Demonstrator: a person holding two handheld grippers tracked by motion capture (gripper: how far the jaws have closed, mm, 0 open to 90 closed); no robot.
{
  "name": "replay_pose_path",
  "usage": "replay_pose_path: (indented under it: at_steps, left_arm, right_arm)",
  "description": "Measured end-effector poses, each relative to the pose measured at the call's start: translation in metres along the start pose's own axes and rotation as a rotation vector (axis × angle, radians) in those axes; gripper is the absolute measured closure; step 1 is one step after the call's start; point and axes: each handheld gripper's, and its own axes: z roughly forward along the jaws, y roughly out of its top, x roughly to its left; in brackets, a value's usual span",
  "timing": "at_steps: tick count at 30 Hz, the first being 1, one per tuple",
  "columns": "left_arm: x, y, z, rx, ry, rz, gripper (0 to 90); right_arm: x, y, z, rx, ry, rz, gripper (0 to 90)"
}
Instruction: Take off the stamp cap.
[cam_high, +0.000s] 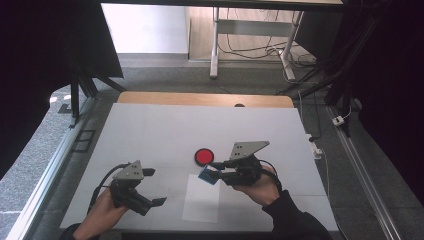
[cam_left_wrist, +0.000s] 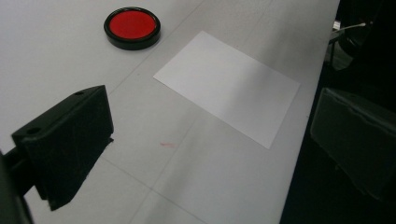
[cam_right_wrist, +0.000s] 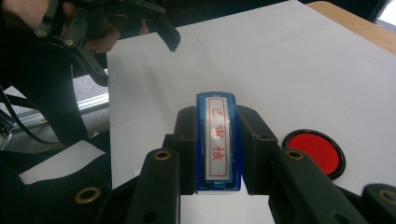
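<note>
A blue rectangular stamp (cam_right_wrist: 218, 149) with a white label and red characters is clamped between the jaws of my right gripper (cam_right_wrist: 217, 119). In the high view that right gripper (cam_high: 216, 173) holds the stamp (cam_high: 208, 175) just above the top edge of a white sheet of paper (cam_high: 201, 201). A round red ink pad (cam_high: 203, 156) in a black case lies just beyond the stamp. My left gripper (cam_high: 154, 187) hovers left of the paper, its jaws wide apart and empty. In the left gripper view the paper (cam_left_wrist: 229, 84) and ink pad (cam_left_wrist: 132, 27) lie ahead of that gripper (cam_left_wrist: 210, 154).
A white cover spreads over the table (cam_high: 165, 125), with a wooden edge (cam_high: 200, 99) at the far side. The near table edge (cam_left_wrist: 299, 154) drops off right of the paper in the left gripper view. Desk legs and cables (cam_high: 260, 50) stand on the floor beyond.
</note>
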Motion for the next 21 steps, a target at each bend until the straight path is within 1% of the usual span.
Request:
replay_pose_path:
  at_steps: [1,2,4,5,11,17,18,19,20,21]
  left_arm:
    - [0.001,0.002,0.002,0.007,-0.001,0.008,0.0]
    - [0.002,0.004,0.005,0.011,-0.009,0.006,0.0]
    - [0.003,0.007,0.01,0.007,-0.025,0.01,0.0]
    - [0.003,0.01,0.012,0.004,-0.034,0.006,0.0]
    - [0.002,0.025,0.027,0.008,-0.067,0.04,0.0]
    - [-0.002,0.038,0.04,0.001,-0.098,0.073,0.0]
    - [-0.002,0.043,0.044,-0.003,-0.112,0.081,0.0]
    - [-0.002,0.043,0.044,-0.003,-0.112,0.081,0.0]
    - [-0.001,0.048,0.048,-0.005,-0.131,0.082,0.0]
    - [-0.001,0.048,0.048,-0.005,-0.131,0.082,0.0]
  right_arm:
    - [0.0,0.0,0.0,0.0,0.001,-0.001,71.7]
    - [0.0,0.0,0.0,0.0,0.003,-0.002,71.7]
    - [0.0,0.0,0.0,0.001,0.005,-0.005,71.7]
    - [0.0,0.0,0.0,-0.002,0.007,-0.003,71.6]
    - [0.002,0.001,0.0,-0.004,0.015,-0.01,71.6]
    - [0.004,0.003,0.0,-0.008,0.026,-0.016,71.6]
    - [0.004,0.003,0.0,-0.009,0.028,-0.015,71.7]
    - [0.004,0.003,0.0,-0.009,0.028,-0.015,71.7]
    - [0.004,0.003,0.0,-0.008,0.029,-0.016,71.6]
    - [0.004,0.003,0.0,-0.009,0.029,-0.017,71.7]
